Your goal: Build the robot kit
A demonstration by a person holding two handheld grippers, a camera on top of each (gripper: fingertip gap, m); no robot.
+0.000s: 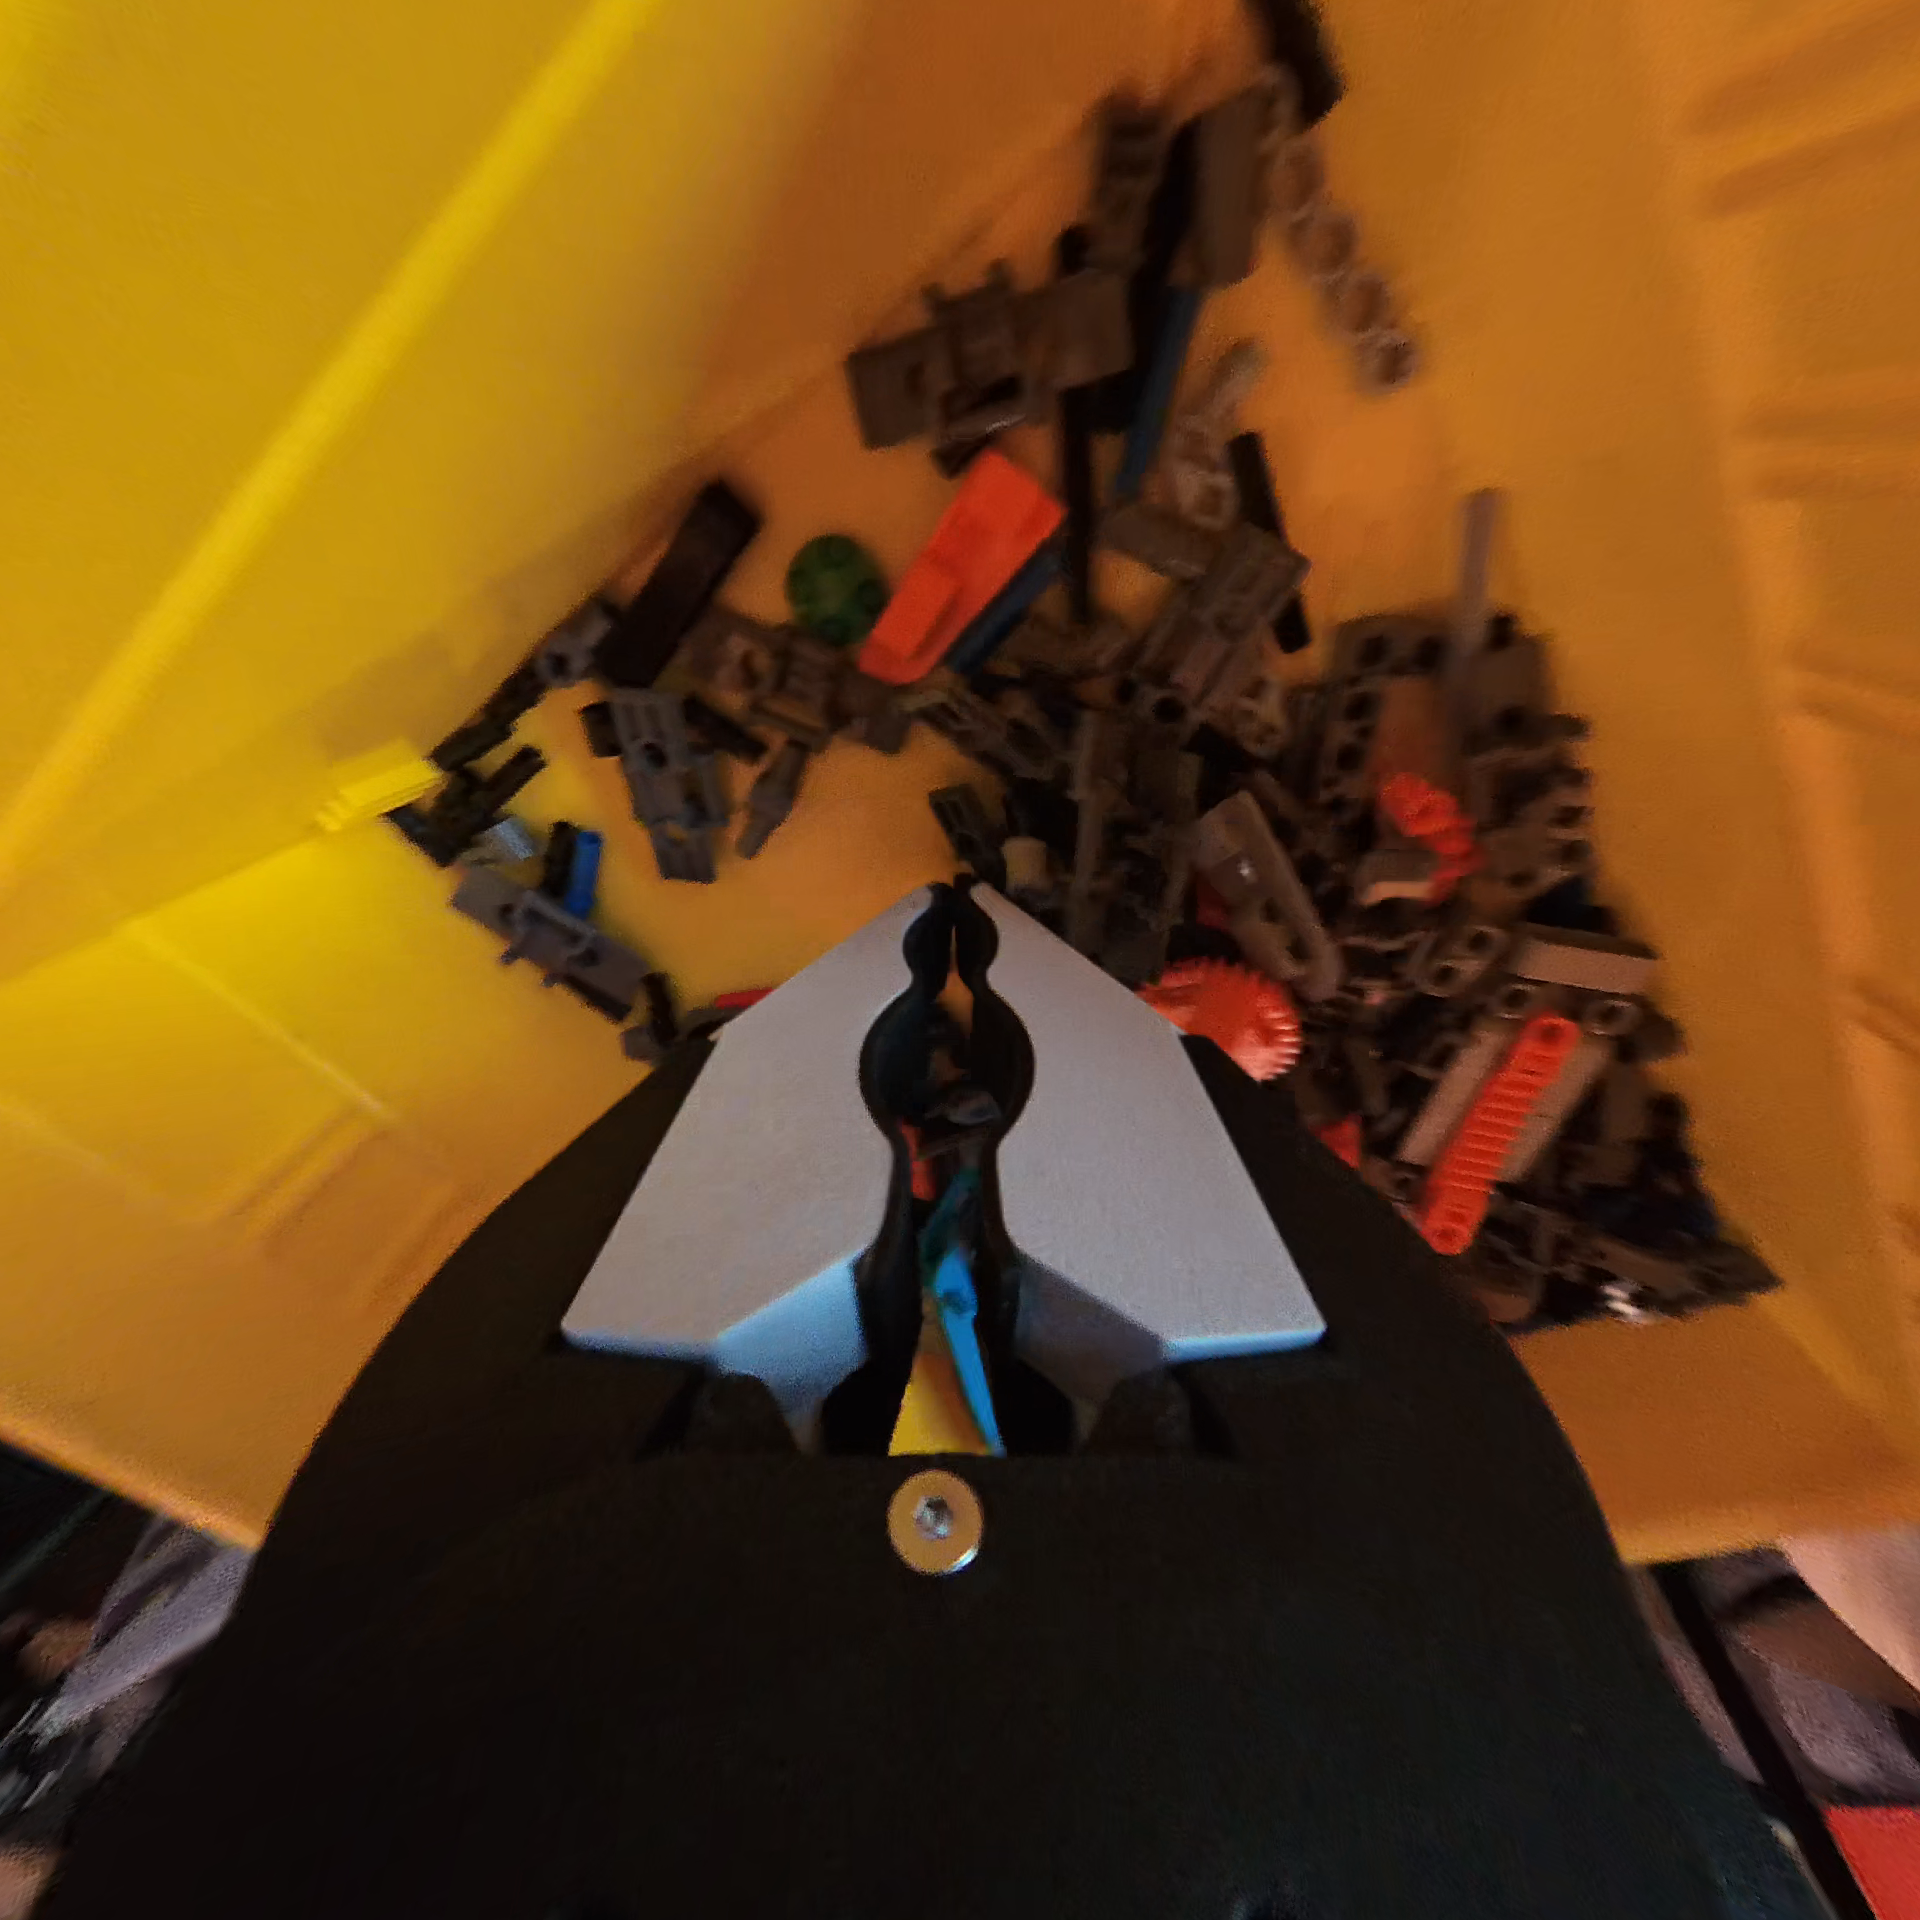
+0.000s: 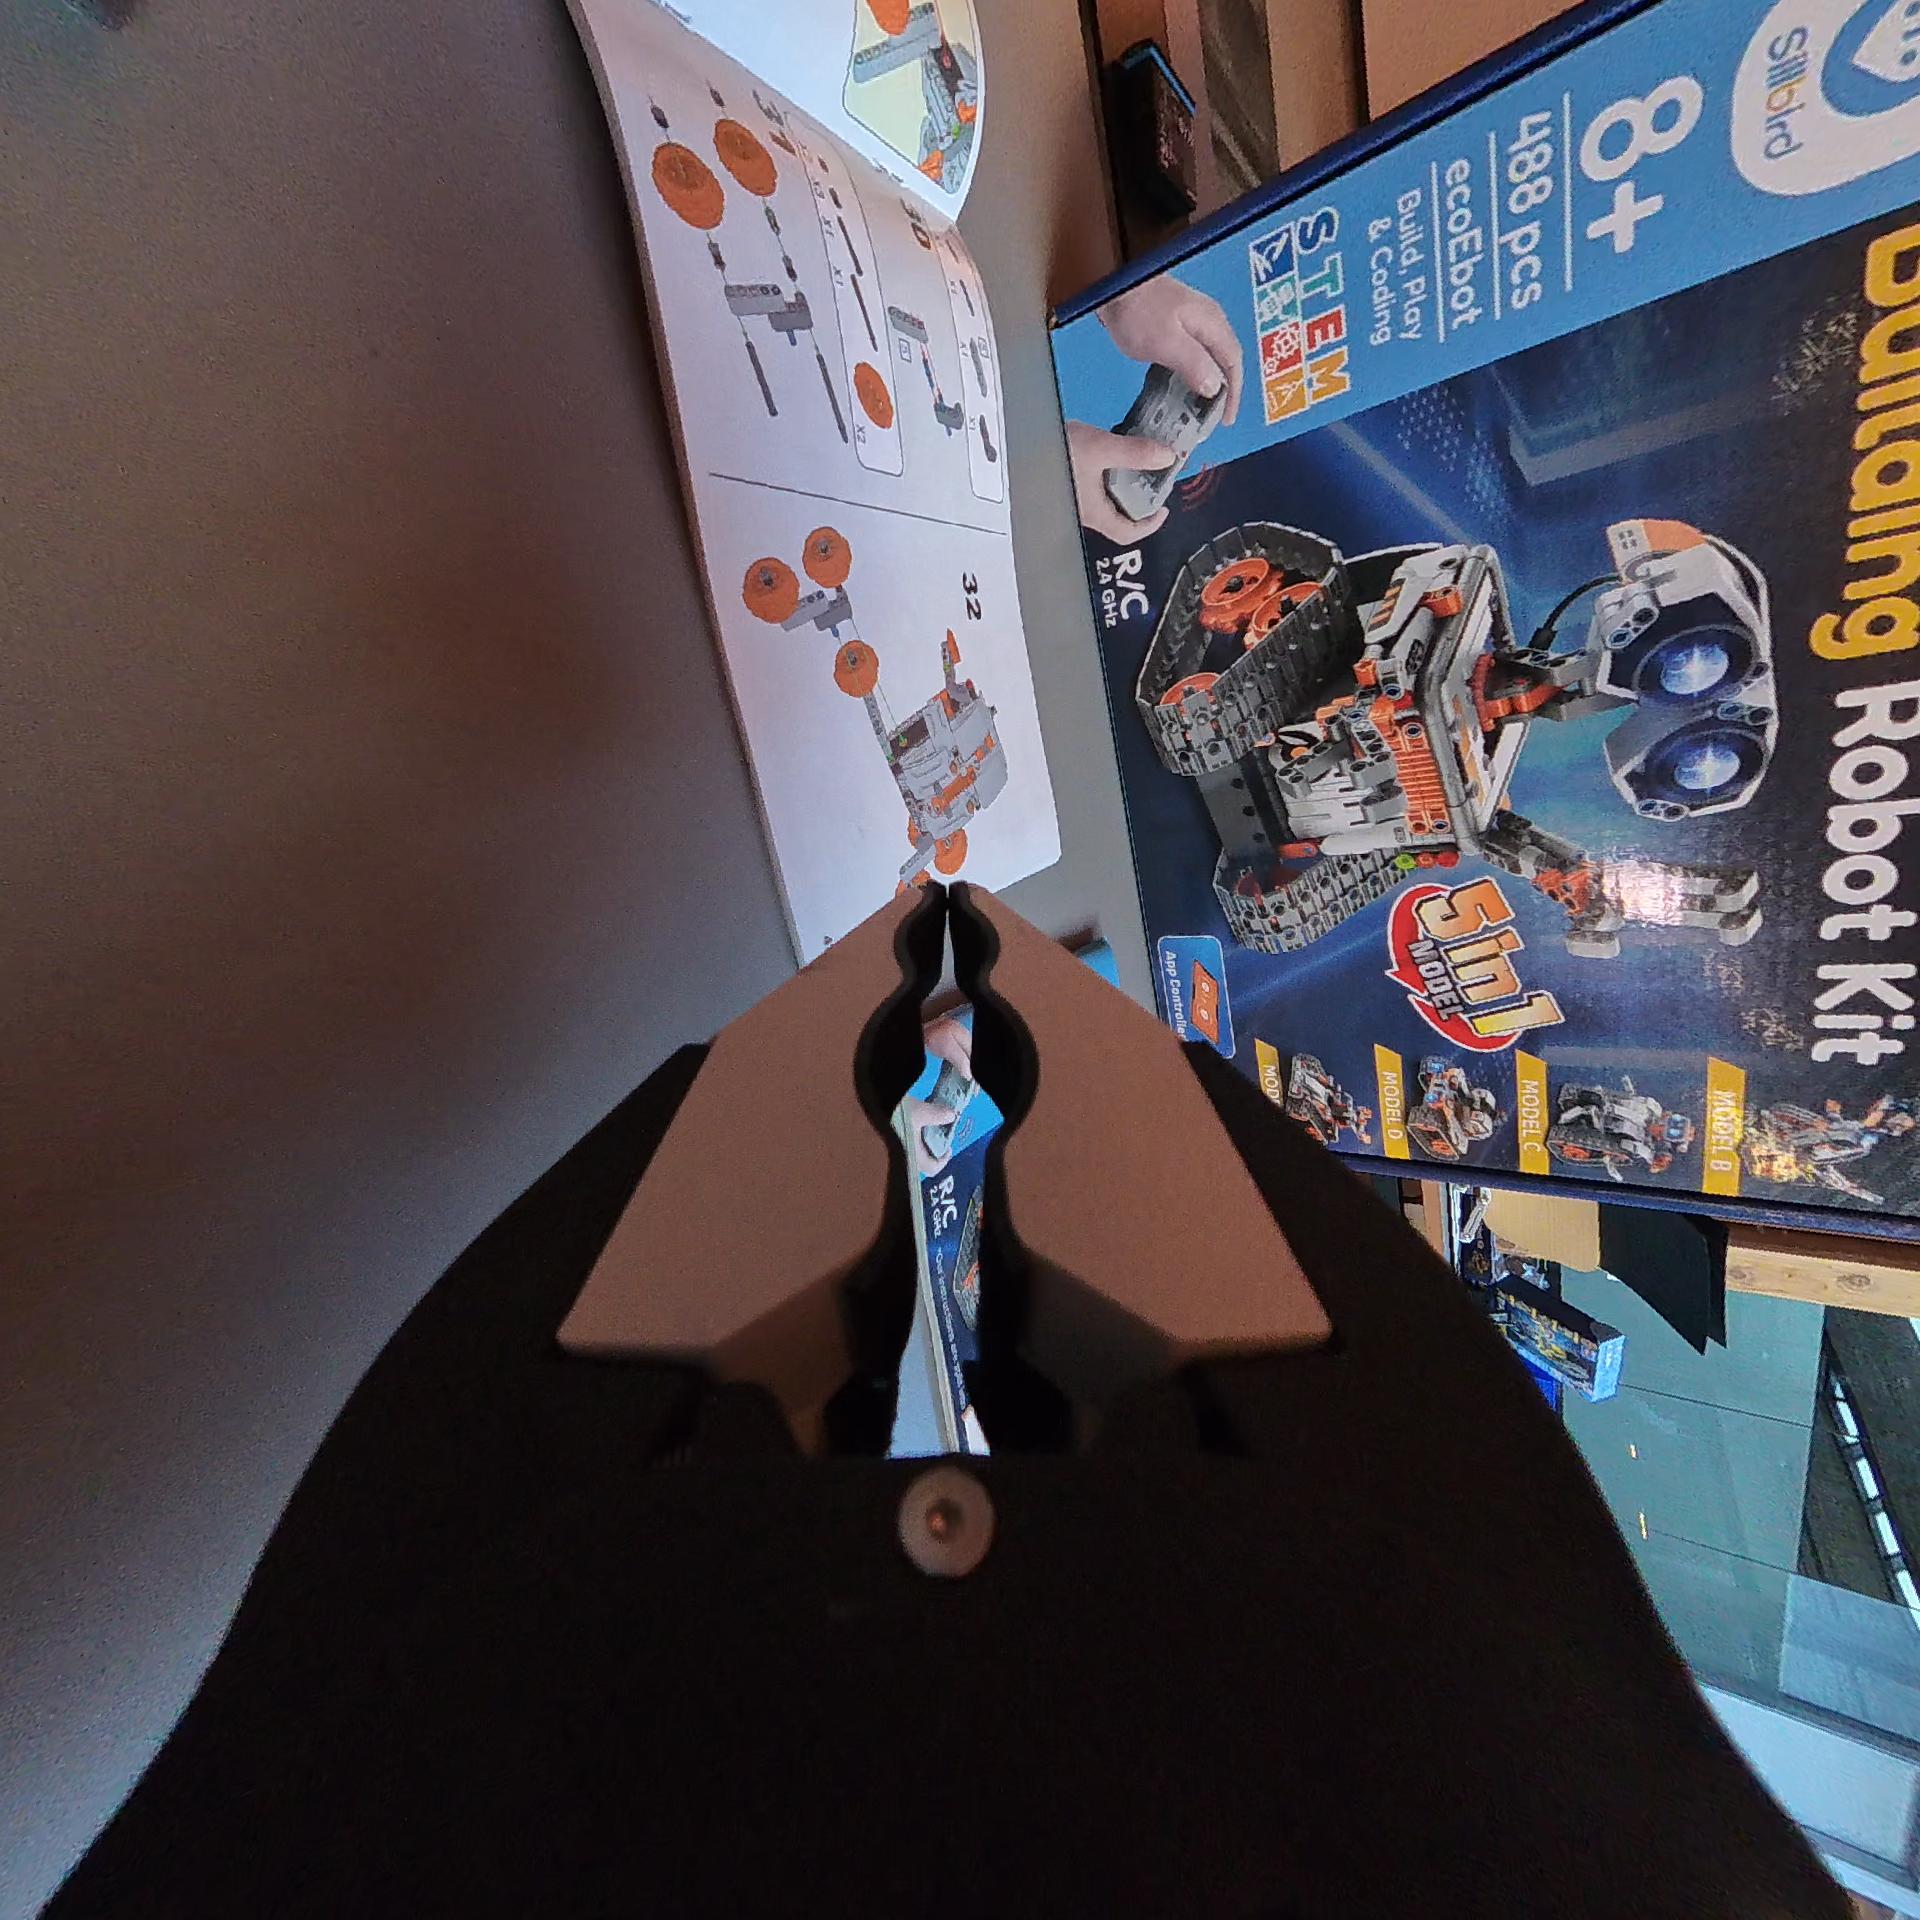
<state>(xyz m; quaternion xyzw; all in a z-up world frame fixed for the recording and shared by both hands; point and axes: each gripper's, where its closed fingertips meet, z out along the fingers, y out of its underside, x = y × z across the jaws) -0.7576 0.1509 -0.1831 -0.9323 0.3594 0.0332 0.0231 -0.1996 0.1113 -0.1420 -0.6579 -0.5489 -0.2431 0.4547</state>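
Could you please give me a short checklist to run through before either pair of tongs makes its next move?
1. Left tongs shut, tips meeting: ok.
2. Left tongs holding nothing: cannot tell, the view is blurred.
3. Pile of building parts lying inside the yellow bin: ok.
4. Right tongs shut, nothing between the tips: ok.
5. Instruction booklet lying open and flat beside the kit box: ok.
6. Left wrist view sharp enough to pick out one part: not ok.
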